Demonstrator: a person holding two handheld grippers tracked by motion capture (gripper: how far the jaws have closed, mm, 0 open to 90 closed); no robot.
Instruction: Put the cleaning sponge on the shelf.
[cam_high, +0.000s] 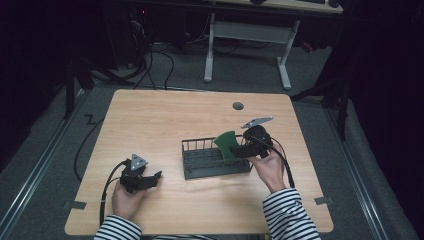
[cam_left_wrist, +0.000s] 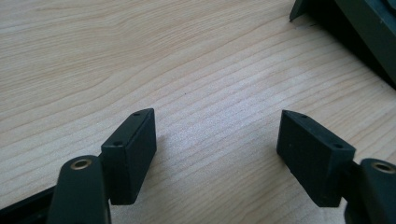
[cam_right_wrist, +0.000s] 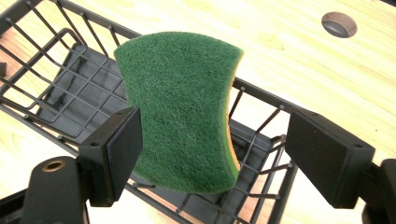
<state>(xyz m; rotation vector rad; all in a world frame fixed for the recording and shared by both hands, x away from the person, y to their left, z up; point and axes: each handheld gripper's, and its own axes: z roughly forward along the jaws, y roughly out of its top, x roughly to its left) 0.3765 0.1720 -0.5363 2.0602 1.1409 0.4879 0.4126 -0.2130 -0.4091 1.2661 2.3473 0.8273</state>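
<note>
Resting low on pale wood surface (cam_high: 165, 120), left hand-held gripper (cam_high: 150, 179): jaws spread wide, nothing between, only bare wood grain. Holding position over right end of dark wire basket (cam_high: 197, 156), right hand-held gripper (cam_right_wrist: 212, 147): jaws well apart, green sponge (cam_right_wrist: 180, 114) standing between; touching left pad, clear gap to right pad. Cannot tell what props sponge; lower edge hidden behind basket wires. Thin orange layer visible along sponge edge. Round hole (cam_high: 238, 106) in surface beyond basket. Striped sleeves cut off at bottom.
</note>
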